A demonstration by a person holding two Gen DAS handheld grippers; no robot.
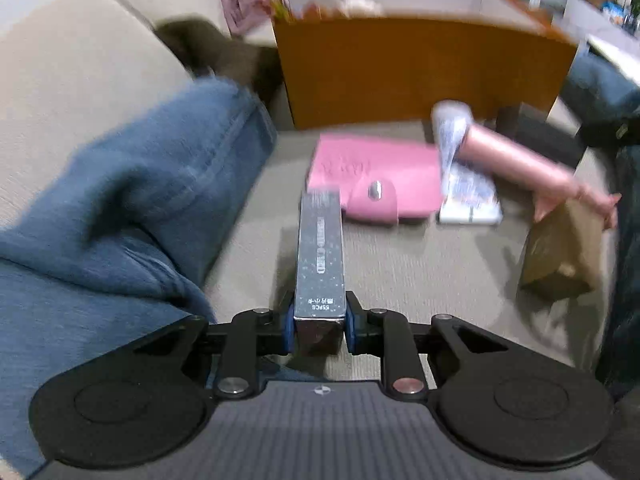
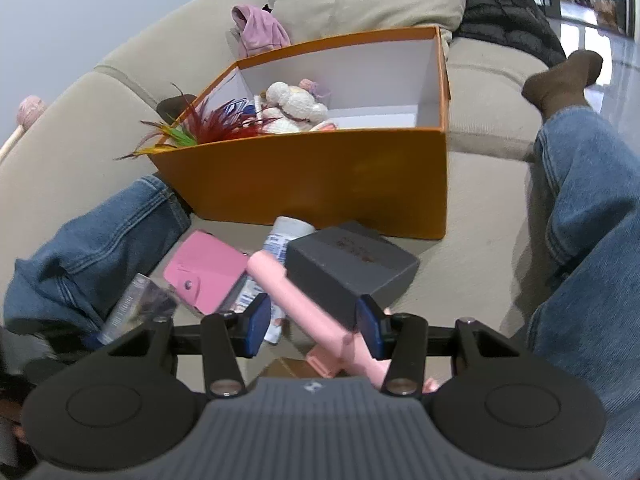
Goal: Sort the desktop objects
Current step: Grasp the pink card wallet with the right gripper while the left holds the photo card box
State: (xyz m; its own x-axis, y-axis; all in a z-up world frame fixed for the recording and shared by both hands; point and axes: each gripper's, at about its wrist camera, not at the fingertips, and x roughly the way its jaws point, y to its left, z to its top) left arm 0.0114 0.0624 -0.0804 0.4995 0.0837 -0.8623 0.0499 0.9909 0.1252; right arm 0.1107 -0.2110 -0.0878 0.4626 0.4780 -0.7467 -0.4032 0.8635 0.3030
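Observation:
My left gripper [image 1: 319, 320] is shut on the near end of a slim grey box [image 1: 320, 248], which sticks out forward above the beige sofa seat. Beyond its tip lies a pink snap wallet [image 1: 372, 176], with a white printed packet [image 1: 452, 132] and a pink stick [image 1: 516, 160] to the right. In the right wrist view my right gripper [image 2: 312, 328] stands open. The pink stick [image 2: 288, 292] runs diagonally between its fingers, with a gap at the left pad. A dark grey box [image 2: 352, 264] sits just ahead. An orange box [image 2: 320, 176] behind holds a plush toy [image 2: 296, 108].
A person's jeans-clad legs flank the work area, left [image 1: 120, 200] and right [image 2: 592, 200]. A brown bag or box [image 1: 560, 256] lies at the right. Red and green feathers [image 2: 200, 124] poke out of the orange box. A pink cloth [image 2: 260, 32] lies on the sofa back.

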